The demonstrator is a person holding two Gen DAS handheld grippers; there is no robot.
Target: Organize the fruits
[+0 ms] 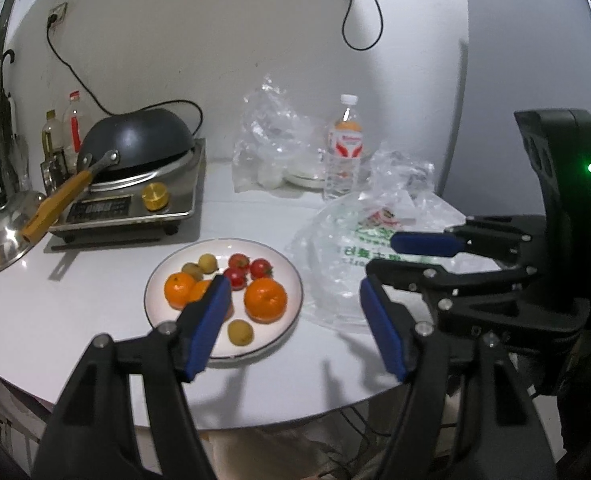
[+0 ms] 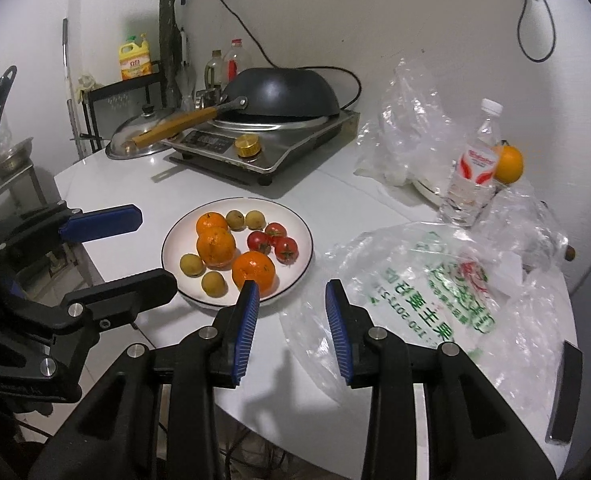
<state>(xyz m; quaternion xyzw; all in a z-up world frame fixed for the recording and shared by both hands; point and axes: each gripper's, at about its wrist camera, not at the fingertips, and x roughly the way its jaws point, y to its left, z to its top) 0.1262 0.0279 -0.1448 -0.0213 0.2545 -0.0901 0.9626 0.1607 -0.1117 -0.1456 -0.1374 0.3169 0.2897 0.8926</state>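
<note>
Mid-frame on plate (image 2: 301, 216): oranges (image 2: 214, 246), tomatoes (image 2: 272, 241), small fruits already grouped; lone orange (image 2: 508, 163) upper right left; left gripper (image 1: 293, 326) & right gripper (image 2: 292, 330) both unclenched, empty.

Both wrist views face down-forward, near table; share plate (image 1: 295, 280).
</note>
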